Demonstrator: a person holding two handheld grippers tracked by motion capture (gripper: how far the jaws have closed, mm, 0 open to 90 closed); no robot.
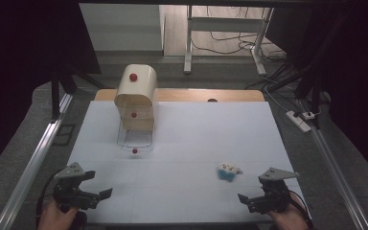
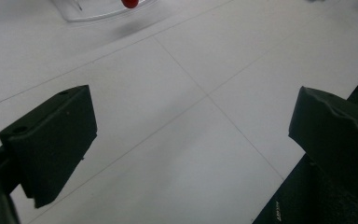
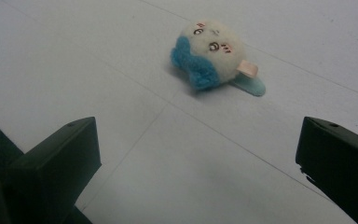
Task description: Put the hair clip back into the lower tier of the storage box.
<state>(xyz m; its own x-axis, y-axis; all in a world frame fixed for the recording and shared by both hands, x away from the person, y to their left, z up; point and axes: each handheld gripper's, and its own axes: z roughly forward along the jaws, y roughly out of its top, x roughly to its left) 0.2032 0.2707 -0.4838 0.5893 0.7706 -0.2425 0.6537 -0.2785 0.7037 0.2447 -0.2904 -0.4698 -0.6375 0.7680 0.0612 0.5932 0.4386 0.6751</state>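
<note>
Toward the far left of the white table [image 1: 182,143] stands a small cream cabinet [image 1: 135,98] with a rounded top and three red knobs down its front. Its lowest level is a clear drawer [image 1: 134,139], pulled out toward the person; its red knob [image 1: 134,151] marks the front wall, and nothing can be made out inside it. Whether the two upper drawers hold anything cannot be told, since their fronts are opaque.

Near the front right lies a small plush toy [image 3: 212,53], cream with a blue ruff and a printed face, resting on the bare table surface, in no container. It sits just ahead of the right gripper [image 1: 263,194], whose jaws are spread wide and hold nothing. At the front left corner the left gripper [image 1: 88,189] likewise has its jaws released, well apart from the toy, with the drawer's edge ahead of it
</note>
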